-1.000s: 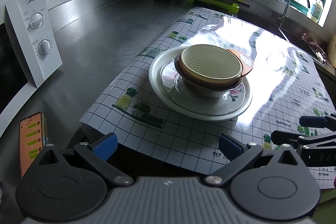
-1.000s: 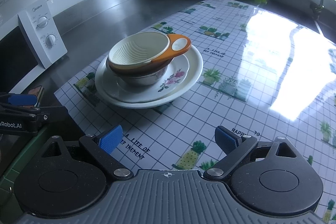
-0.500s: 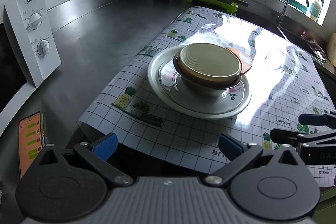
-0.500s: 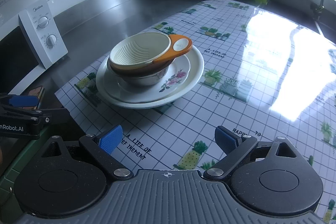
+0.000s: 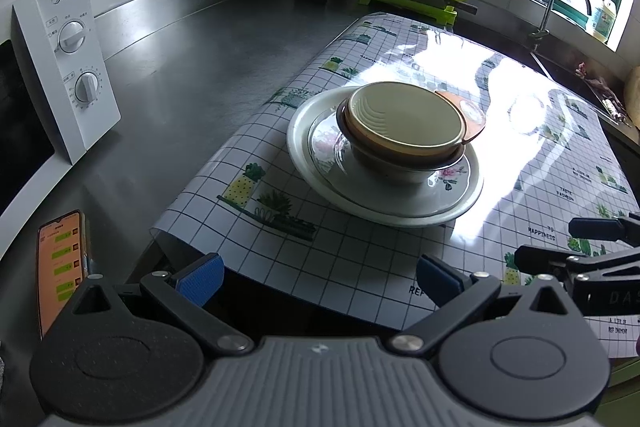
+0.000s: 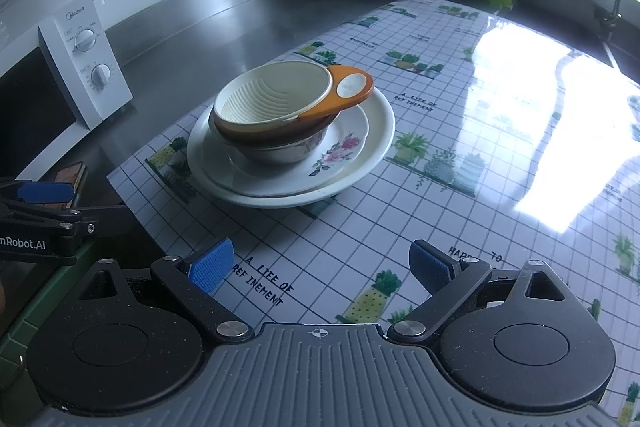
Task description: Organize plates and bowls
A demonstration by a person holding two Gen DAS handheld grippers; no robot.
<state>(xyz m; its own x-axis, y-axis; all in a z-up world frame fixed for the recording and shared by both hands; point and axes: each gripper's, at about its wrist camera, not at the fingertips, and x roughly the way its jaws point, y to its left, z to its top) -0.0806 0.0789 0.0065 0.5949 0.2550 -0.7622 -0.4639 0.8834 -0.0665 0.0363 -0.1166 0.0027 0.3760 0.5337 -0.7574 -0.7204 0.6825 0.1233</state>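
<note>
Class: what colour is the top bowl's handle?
Orange handle, with a pale oval inset; clearest in the right wrist view.

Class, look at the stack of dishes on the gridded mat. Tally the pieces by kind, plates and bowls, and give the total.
Plates: 2, the large white plate and the floral plate on it.
Bowls: 3, the floral bowl, the brown bowl, and the cream bowl with orange handle on top.
Total: 5

occluded: floral bowl (image 6: 280, 153) interior | cropped: phone (image 5: 60, 267) lower end | glare: mat (image 6: 520, 131) print
</note>
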